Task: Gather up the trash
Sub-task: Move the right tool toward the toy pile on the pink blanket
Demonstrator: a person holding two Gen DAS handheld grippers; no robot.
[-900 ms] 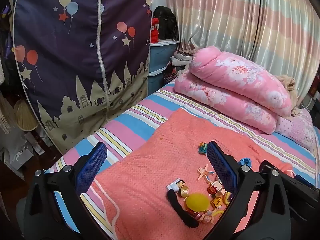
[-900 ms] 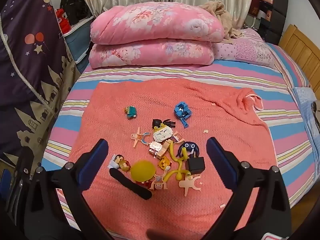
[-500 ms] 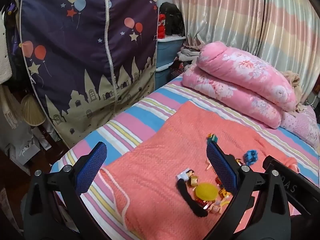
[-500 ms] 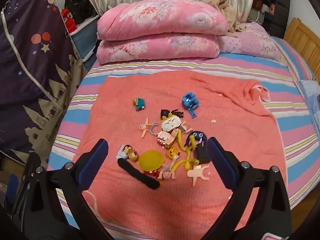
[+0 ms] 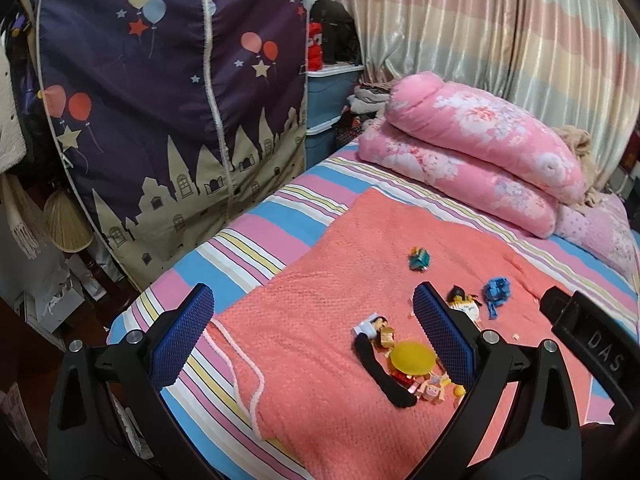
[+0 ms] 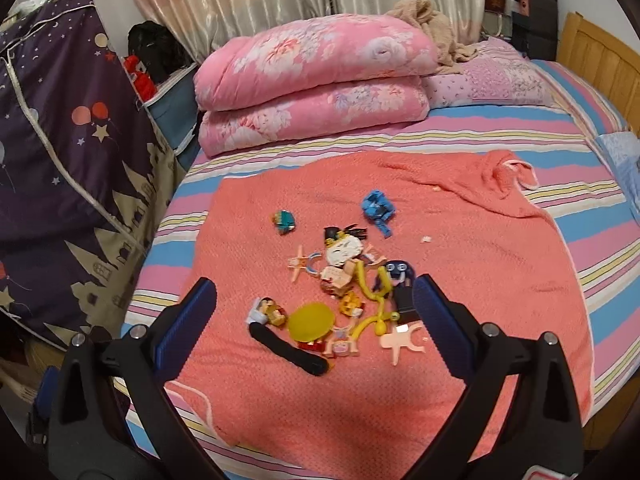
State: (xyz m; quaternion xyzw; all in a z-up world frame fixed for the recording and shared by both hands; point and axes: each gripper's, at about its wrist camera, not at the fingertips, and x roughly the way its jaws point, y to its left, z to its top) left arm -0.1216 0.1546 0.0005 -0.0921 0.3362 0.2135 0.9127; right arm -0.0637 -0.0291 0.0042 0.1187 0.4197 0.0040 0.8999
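left gripper: wide, empty | right gripper: wide, empty | toy pile: on coral blanket, striped bed

A heap of small toys and scraps lies on the coral towel, near its front half. In the heap: a flat yellow disc, a black strip lying just in front of it, a white-faced figure behind it, and a yellow cord to its right. A teal piece and a blue piece lie apart, farther back on the towel.
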